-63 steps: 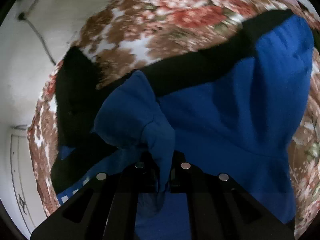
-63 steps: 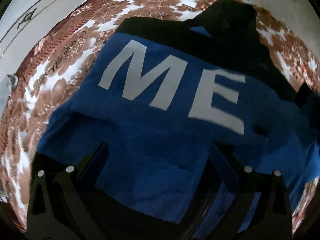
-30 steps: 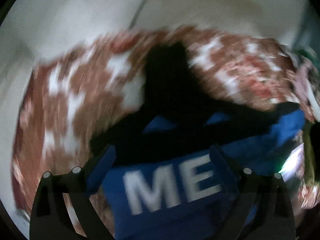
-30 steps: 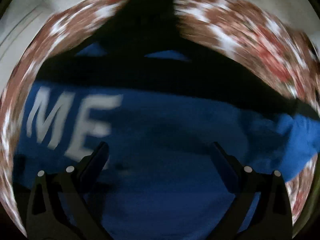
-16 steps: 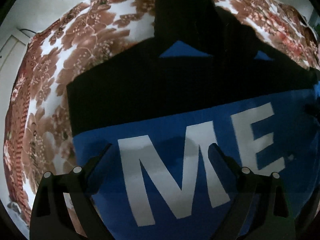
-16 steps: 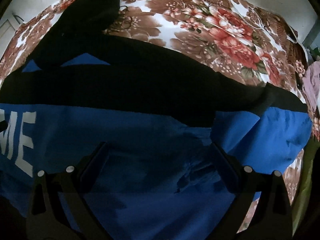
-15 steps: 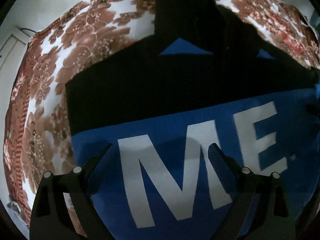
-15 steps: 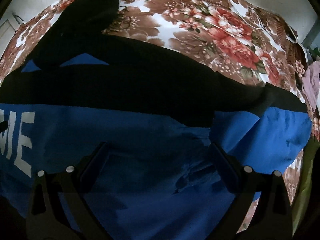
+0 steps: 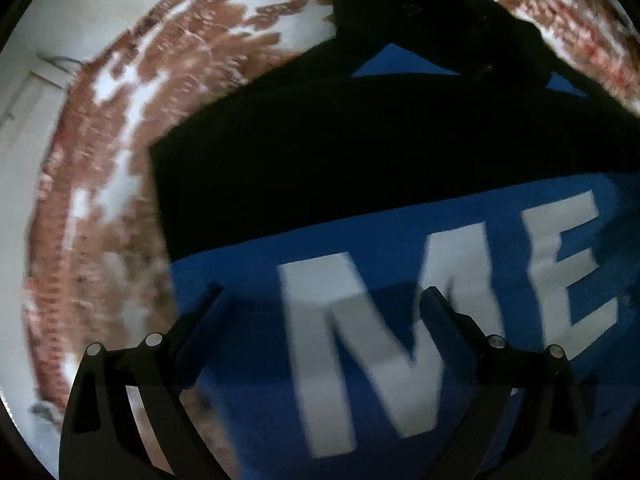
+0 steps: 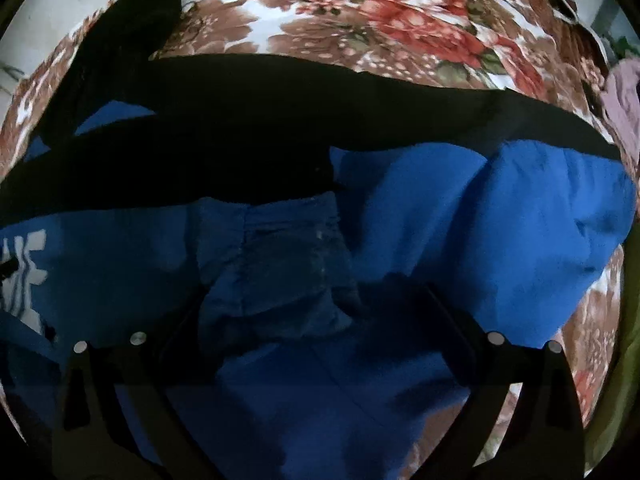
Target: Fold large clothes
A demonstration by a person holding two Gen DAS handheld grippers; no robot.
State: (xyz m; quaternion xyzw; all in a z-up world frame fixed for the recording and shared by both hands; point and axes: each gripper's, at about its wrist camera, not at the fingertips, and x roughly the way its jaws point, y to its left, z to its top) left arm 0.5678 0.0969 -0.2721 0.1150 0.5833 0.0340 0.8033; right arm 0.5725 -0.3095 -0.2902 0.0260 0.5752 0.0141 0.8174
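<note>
A large blue and black sweatshirt (image 9: 400,248) with white letters "ME" (image 9: 440,304) lies spread on a floral bedspread (image 9: 100,208). Its black upper band and hood (image 9: 400,12) lie at the far side. My left gripper (image 9: 320,292) hovers open over the left part of the chest, nothing between its fingers. In the right wrist view the same sweatshirt (image 10: 500,240) shows a bunched blue sleeve at the right and a rumpled fold (image 10: 280,264) in the middle. My right gripper (image 10: 316,292) stands open over that fold, and I cannot tell whether it touches the cloth.
The floral bedspread (image 10: 380,8) reaches past the garment on all sides. A pale wall (image 9: 80,12) lies beyond the bed at the left. A pinkish cloth (image 10: 620,100) and a green edge (image 10: 628,360) sit at the far right.
The left gripper let go of the blue sleeve it pinched two seconds ago and swung over the lettered chest. The right gripper moved right and lower, toward the rumpled fold.
</note>
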